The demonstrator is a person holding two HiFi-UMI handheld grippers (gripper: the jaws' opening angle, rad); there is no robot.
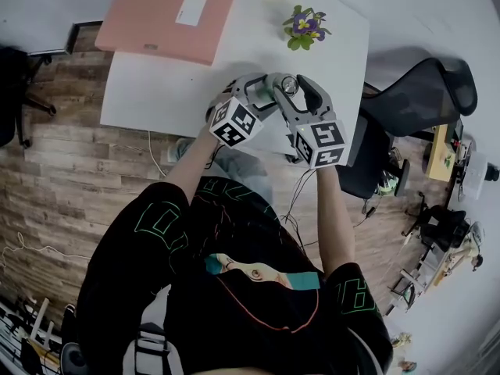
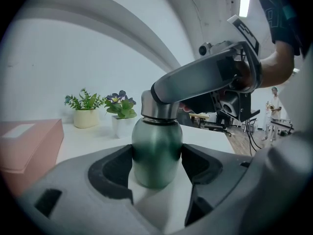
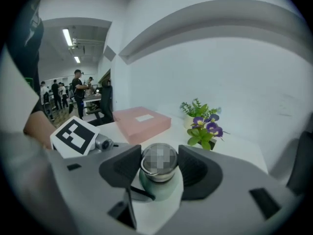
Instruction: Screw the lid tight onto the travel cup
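Left gripper (image 2: 156, 164) fingers clamped on green metal travel cup (image 2: 156, 146). Right gripper (image 3: 159, 166) fingers clamped on shiny silver lid (image 3: 159, 158). Smooth lid may slip when twisted, or go on crooked.

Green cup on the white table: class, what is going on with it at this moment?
A person works the cup with tongs in each hand. The left tongs are closed on its green body, holding it upright on the table. The right tongs appear closed on the steel lid, which sits on the cup's neck. Whether the lid is fully tight cannot be told.
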